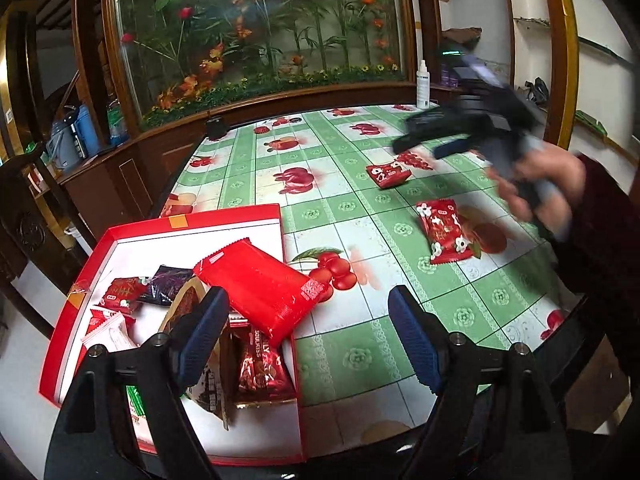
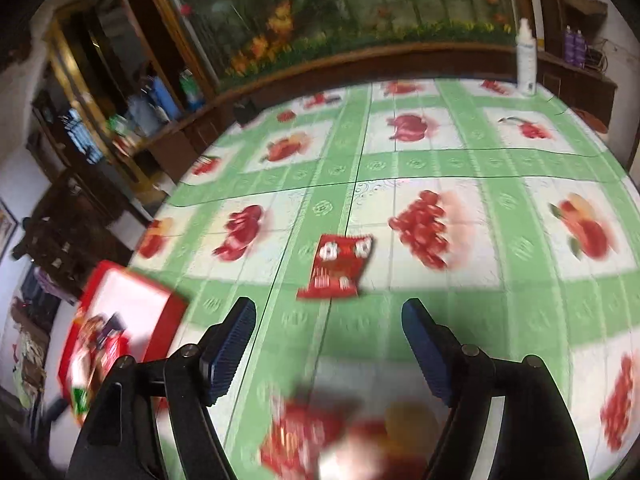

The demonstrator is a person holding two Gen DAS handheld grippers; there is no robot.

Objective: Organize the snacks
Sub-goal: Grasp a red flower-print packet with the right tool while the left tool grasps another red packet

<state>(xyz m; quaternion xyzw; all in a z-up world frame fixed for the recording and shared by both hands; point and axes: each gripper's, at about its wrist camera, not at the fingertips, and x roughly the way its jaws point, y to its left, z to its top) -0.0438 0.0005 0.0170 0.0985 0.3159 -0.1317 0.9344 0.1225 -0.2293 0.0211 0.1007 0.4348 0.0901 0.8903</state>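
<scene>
A red box (image 1: 80, 280) with a white inside holds several snack packets at the table's near left. A large red packet (image 1: 260, 286) lies tilted over its right rim. My left gripper (image 1: 308, 304) is open and empty just above the box's right edge. Two small red packets lie on the tablecloth: a near packet (image 1: 442, 230) and a far packet (image 1: 387, 174). My right gripper (image 1: 416, 148) is open, blurred, above the far packet. In the right wrist view the right gripper (image 2: 328, 316) hangs open just short of the far packet (image 2: 340, 266); the box (image 2: 120, 320) is at left.
A green tablecloth (image 1: 360, 360) with fruit prints covers the table. A white spray bottle (image 1: 423, 84) stands at the far edge, and also shows in the right wrist view (image 2: 526, 62). A small black object (image 1: 216, 127) sits at the far left edge. A flower display is behind.
</scene>
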